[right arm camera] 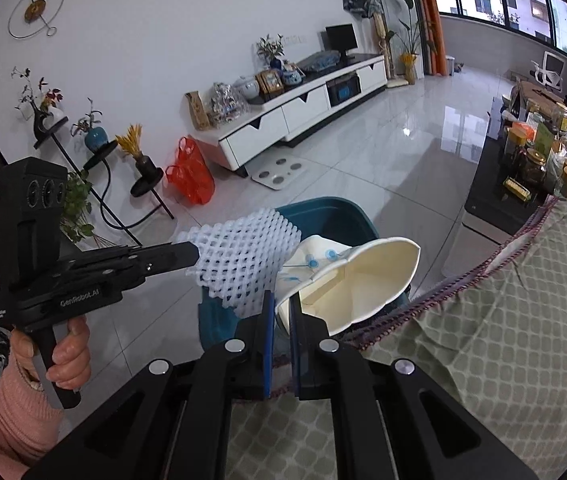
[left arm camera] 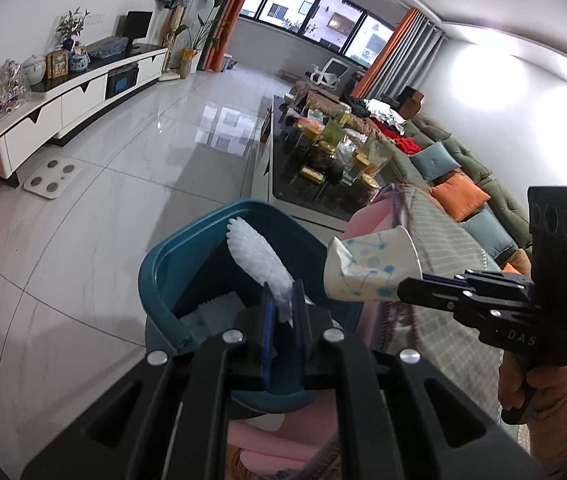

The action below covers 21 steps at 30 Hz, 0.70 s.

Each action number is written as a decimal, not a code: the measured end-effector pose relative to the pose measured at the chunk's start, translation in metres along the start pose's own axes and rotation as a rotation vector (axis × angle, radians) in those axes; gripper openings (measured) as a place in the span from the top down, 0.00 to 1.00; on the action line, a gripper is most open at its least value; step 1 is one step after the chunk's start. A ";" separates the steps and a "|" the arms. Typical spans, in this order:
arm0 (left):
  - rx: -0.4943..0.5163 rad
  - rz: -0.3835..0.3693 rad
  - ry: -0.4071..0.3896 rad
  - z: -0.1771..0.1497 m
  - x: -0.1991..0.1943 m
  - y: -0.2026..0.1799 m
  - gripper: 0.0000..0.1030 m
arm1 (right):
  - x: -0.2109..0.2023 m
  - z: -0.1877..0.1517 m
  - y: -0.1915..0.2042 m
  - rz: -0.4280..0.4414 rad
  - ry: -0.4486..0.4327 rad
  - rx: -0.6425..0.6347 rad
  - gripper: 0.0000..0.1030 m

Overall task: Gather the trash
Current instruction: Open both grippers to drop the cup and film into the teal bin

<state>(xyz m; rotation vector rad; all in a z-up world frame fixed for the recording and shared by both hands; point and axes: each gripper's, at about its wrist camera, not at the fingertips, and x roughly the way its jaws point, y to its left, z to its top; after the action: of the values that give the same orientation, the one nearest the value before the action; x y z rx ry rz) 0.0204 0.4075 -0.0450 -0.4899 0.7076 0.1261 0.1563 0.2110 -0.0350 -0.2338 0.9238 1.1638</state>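
My left gripper [left arm camera: 283, 300] is shut on a white foam fruit net [left arm camera: 257, 258] and holds it over the open teal trash bin [left arm camera: 171, 256]. It also shows in the right wrist view [right arm camera: 197, 256], with the net [right arm camera: 243, 256] in front of the bin [right arm camera: 335, 210]. My right gripper [right arm camera: 281, 308] is shut on a crushed white paper cup with blue dots [right arm camera: 355, 276], held beside the net above the bin's right rim. The left wrist view shows the right gripper [left arm camera: 403, 290] pinching the cup [left arm camera: 371, 266]. Some paper lies inside the bin [left arm camera: 219, 308].
A sofa arm under a green patterned cover [right arm camera: 503, 340] is right of the bin. A black coffee table [left arm camera: 307, 184] crowded with jars stands beyond. A white scale [left arm camera: 53, 176], a red bag [right arm camera: 191, 172] and a white TV cabinet [right arm camera: 303, 116] line the far side of the tiled floor.
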 end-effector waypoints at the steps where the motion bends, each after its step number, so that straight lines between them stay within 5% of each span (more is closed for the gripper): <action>1: -0.001 0.007 0.005 -0.001 0.003 0.001 0.90 | 0.003 0.001 0.000 -0.001 0.005 0.004 0.93; 14: -0.019 0.042 0.060 0.000 0.041 0.013 0.89 | 0.031 0.011 -0.006 -0.029 0.059 0.024 0.89; 21: -0.017 0.058 0.090 -0.004 0.057 0.013 0.75 | 0.010 0.006 -0.009 -0.009 0.020 0.046 0.86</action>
<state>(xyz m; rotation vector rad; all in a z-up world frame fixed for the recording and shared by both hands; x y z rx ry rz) 0.0575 0.4142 -0.0894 -0.4936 0.8094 0.1649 0.1683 0.2176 -0.0416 -0.2132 0.9652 1.1324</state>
